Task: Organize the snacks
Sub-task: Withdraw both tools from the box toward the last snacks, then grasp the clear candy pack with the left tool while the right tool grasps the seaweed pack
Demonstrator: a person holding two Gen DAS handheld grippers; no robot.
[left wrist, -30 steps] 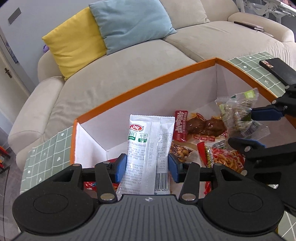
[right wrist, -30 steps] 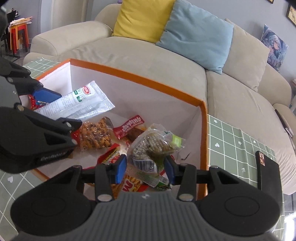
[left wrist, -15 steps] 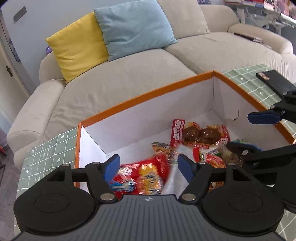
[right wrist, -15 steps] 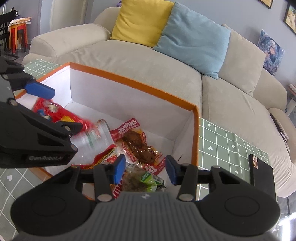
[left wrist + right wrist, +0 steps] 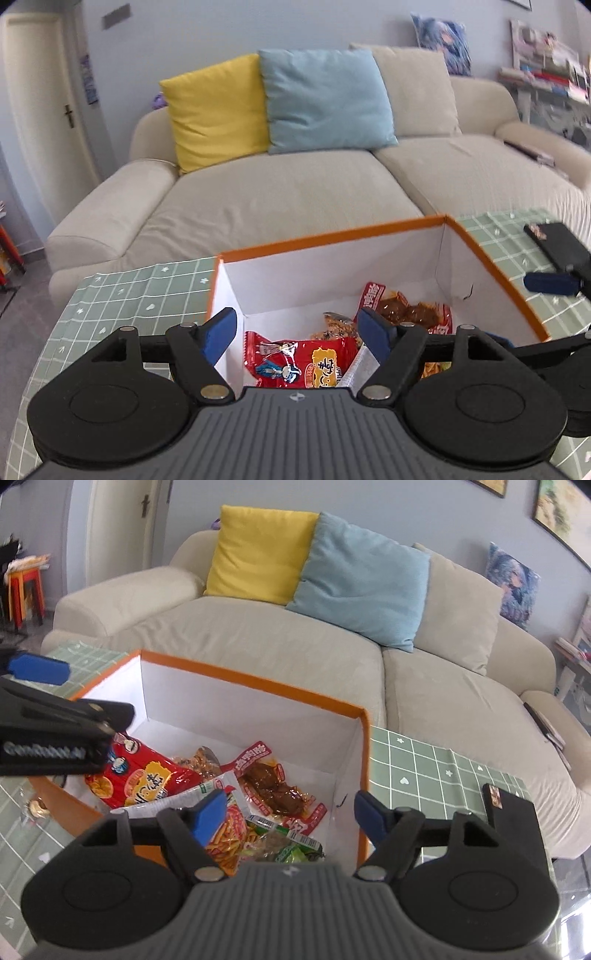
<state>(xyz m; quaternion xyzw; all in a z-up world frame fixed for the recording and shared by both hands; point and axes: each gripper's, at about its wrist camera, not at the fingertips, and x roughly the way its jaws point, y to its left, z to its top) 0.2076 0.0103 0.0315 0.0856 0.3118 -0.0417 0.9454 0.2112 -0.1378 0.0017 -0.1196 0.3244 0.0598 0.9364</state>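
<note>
snacks (image 5: 155, 782) lie loose inside the orange-rimmed box (image 5: 258, 681), so my left gripper (image 5: 295, 330) has fingers apart, empty; right gripper (image 5: 286, 812) fingers opening, nothing between them.

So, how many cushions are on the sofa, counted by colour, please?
Yellow cushion: 1
Light blue cushion: 1
Beige cushion: 1
Blue patterned cushion: 1
Total: 4
</note>
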